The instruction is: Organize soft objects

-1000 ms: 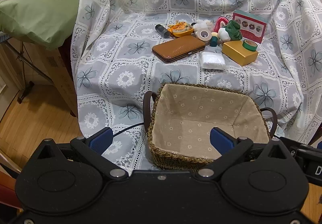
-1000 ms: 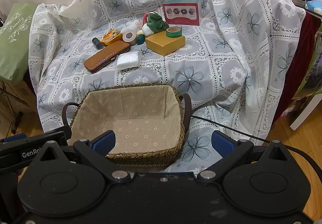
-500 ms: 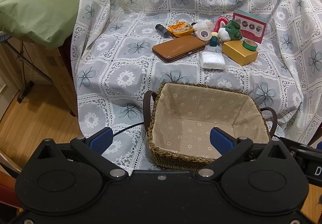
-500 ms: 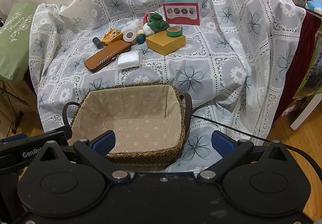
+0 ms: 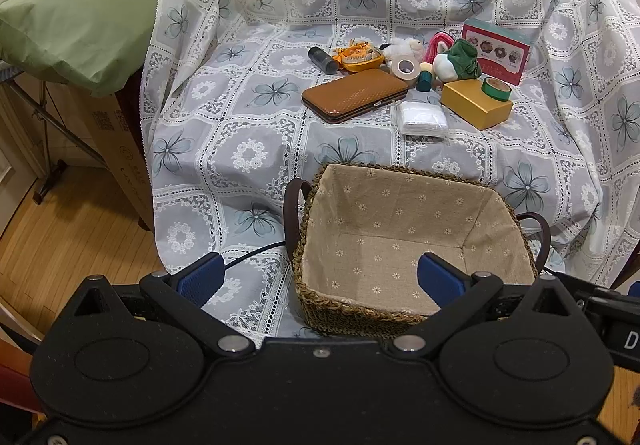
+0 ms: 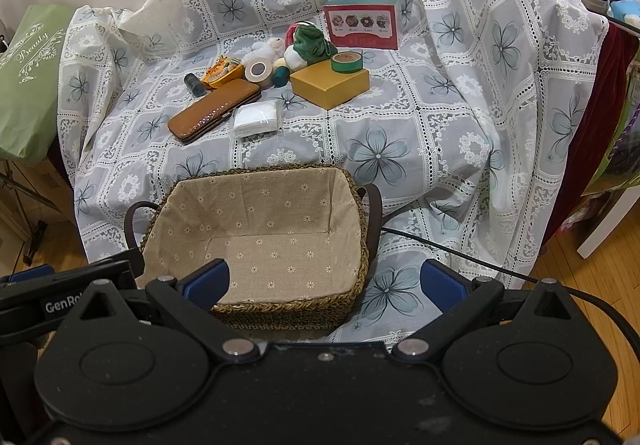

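A woven basket (image 5: pixel 340 309) (image 6: pixel 356 205) with a beige flowered lining stands empty at the near edge of the cloth-covered seat. Far behind it lie a white plush lamb (image 5: pixel 402 46) (image 6: pixel 266 48), a green and white plush toy (image 5: pixel 458 63) (image 6: pixel 306 45) and a white tissue pack (image 5: pixel 422 118) (image 6: pixel 256 118). My left gripper (image 5: pixel 320 279) is open and empty, low in front of the basket's left side. My right gripper (image 6: pixel 324 281) is open and empty, in front of the basket's right side.
Hard items sit among the soft ones: a brown case (image 5: pixel 354 95) (image 6: pixel 214 110), a yellow box (image 5: pixel 476 107) (image 6: pixel 330 85) with green tape on it, a tape roll (image 5: pixel 405 68), a red card box (image 6: pixel 362 25). A green bag (image 5: pixel 80 5) hangs left. A cable (image 6: pixel 460 253) crosses the cloth.
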Action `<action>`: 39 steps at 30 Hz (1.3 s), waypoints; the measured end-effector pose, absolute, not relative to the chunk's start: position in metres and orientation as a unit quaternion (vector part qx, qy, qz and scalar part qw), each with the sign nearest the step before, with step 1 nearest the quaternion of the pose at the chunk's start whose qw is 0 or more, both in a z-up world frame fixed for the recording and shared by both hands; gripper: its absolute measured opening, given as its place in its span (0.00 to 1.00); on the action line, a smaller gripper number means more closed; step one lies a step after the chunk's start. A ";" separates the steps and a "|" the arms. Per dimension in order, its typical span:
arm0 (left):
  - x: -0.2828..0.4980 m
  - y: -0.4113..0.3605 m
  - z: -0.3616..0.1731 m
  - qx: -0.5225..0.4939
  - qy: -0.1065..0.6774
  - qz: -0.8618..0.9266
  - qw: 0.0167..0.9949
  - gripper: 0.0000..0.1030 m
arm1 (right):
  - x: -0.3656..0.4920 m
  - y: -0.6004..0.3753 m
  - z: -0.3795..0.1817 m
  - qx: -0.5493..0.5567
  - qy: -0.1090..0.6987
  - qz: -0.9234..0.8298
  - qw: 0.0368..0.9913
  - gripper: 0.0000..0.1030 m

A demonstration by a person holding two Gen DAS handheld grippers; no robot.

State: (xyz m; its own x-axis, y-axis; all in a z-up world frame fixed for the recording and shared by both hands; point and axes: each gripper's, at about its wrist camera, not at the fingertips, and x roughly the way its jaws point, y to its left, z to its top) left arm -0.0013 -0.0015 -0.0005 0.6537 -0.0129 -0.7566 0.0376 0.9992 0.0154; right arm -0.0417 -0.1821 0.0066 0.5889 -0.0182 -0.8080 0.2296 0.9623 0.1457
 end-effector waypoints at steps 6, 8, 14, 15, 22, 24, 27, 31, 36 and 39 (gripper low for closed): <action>-0.001 -0.001 0.000 0.014 0.416 -0.014 0.909 0.97 | -0.044 -0.178 0.005 0.117 0.447 -0.071 0.884 0.99; -0.001 -0.001 0.000 0.014 0.416 -0.014 0.909 0.97 | -0.044 -0.179 0.005 0.117 0.447 -0.070 0.884 0.99; -0.002 -0.003 -0.002 0.011 0.419 -0.016 0.908 0.97 | -0.044 -0.178 0.005 0.118 0.448 -0.070 0.883 0.99; -0.002 -0.003 -0.002 0.009 0.420 -0.016 0.907 0.97 | -0.044 -0.179 0.005 0.119 0.449 -0.069 0.883 0.99; 0.001 0.002 -0.003 -0.010 0.426 -0.026 0.904 0.96 | -0.042 -0.180 0.004 0.123 0.453 -0.065 0.881 0.99; 0.002 0.002 -0.004 -0.015 0.426 -0.030 0.904 0.96 | -0.040 -0.182 0.002 0.126 0.456 -0.065 0.878 0.99; 0.006 0.002 -0.005 -0.017 0.429 -0.038 0.902 0.96 | -0.036 -0.186 -0.001 0.135 0.461 -0.064 0.875 0.99; 0.013 0.000 -0.007 -0.017 0.439 -0.044 0.897 0.96 | -0.030 -0.190 -0.003 0.137 0.460 -0.071 0.875 0.99; 0.028 0.002 -0.010 -0.029 0.450 -0.046 0.891 0.96 | -0.016 -0.194 -0.005 0.125 0.461 -0.081 0.875 0.99; 0.040 0.003 -0.013 -0.032 0.460 -0.045 0.886 0.93 | -0.003 -0.196 -0.011 0.127 0.470 -0.069 0.871 0.93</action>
